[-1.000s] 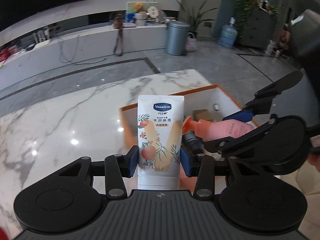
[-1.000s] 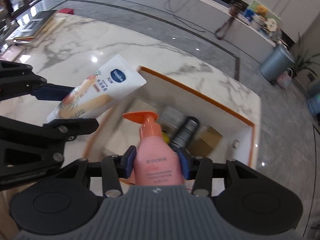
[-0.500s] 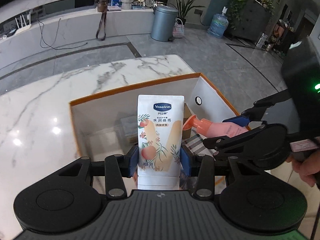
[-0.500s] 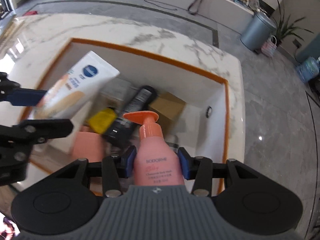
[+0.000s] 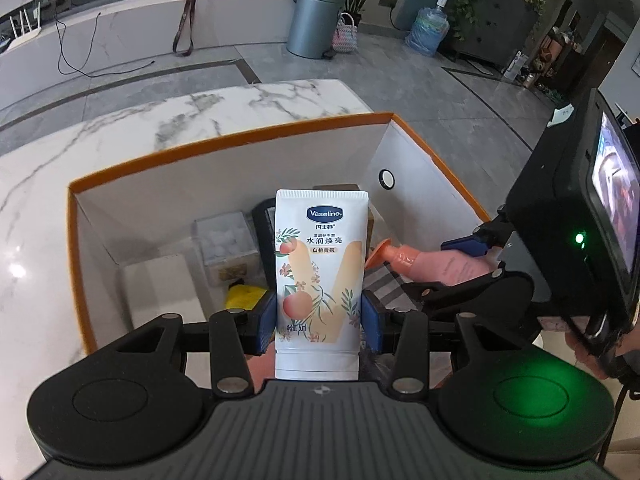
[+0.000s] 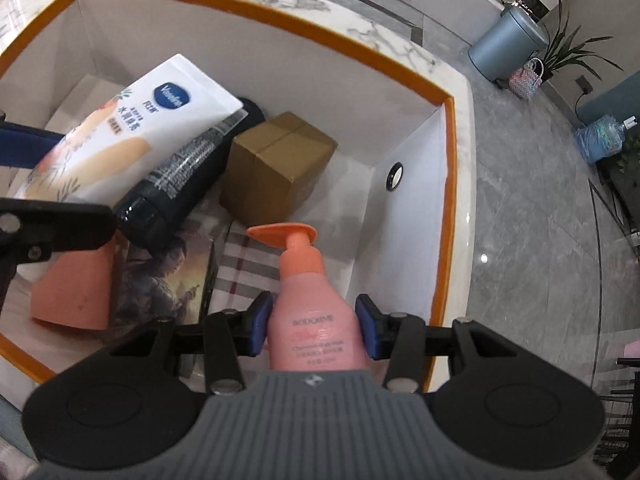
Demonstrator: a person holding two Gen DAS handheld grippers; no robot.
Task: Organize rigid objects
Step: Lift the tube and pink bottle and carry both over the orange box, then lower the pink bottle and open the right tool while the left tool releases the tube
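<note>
My left gripper (image 5: 320,322) is shut on a white Vaseline lotion tube (image 5: 320,272) and holds it over the open white box with an orange rim (image 5: 224,140). My right gripper (image 6: 316,328) is shut on a pink pump bottle (image 6: 310,320) with an orange pump head, held over the box's right side. The tube also shows in the right wrist view (image 6: 132,128), and the pink bottle in the left wrist view (image 5: 436,264). The box rim shows in the right wrist view (image 6: 280,24).
Inside the box lie a black tube (image 6: 188,176), a brown carton (image 6: 276,168), a book with a figure on its cover (image 6: 164,280), a salmon block (image 6: 76,288), striped cloth (image 6: 248,264), a yellow item (image 5: 244,296). The box stands on a marble table (image 5: 120,128).
Both grippers have moved forward over the box with their objects. The box interior now fills both views. Both grips are unchanged.
</note>
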